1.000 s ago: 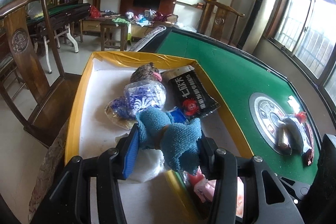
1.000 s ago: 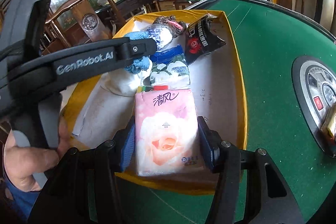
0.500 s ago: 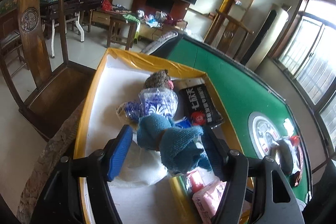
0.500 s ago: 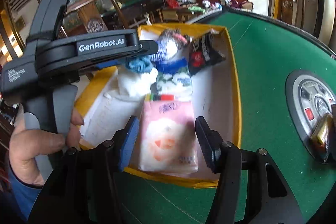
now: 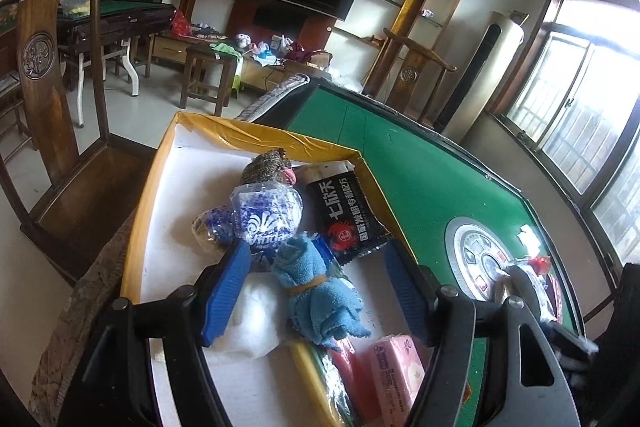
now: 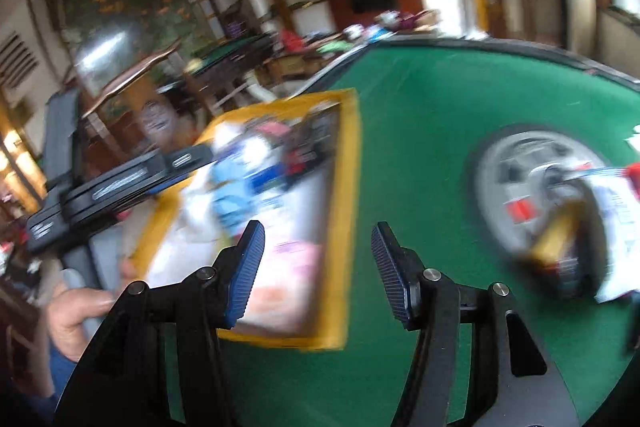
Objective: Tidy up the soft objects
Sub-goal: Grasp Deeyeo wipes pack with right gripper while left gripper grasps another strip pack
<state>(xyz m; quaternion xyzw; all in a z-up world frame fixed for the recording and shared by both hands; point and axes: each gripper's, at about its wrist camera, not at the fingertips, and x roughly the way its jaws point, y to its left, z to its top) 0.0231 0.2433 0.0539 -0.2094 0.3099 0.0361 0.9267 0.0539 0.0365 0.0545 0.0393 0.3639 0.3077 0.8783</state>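
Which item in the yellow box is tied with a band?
The blue towel, rolled and cinched by a yellowish rubber band, lying between the open left gripper's fingers. The black packet and pink tissue pack have none.

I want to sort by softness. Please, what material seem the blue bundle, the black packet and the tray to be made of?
Blue bundle: looks like terry cloth, matte and fuzzy, tied by a thin band.
Black packet: probably plastic film, glossy, with printed characters and crinkles.
Tray: seems cardboard or foam board; white matte inside, rim wrapped in shiny, wrinkled yellow tape.
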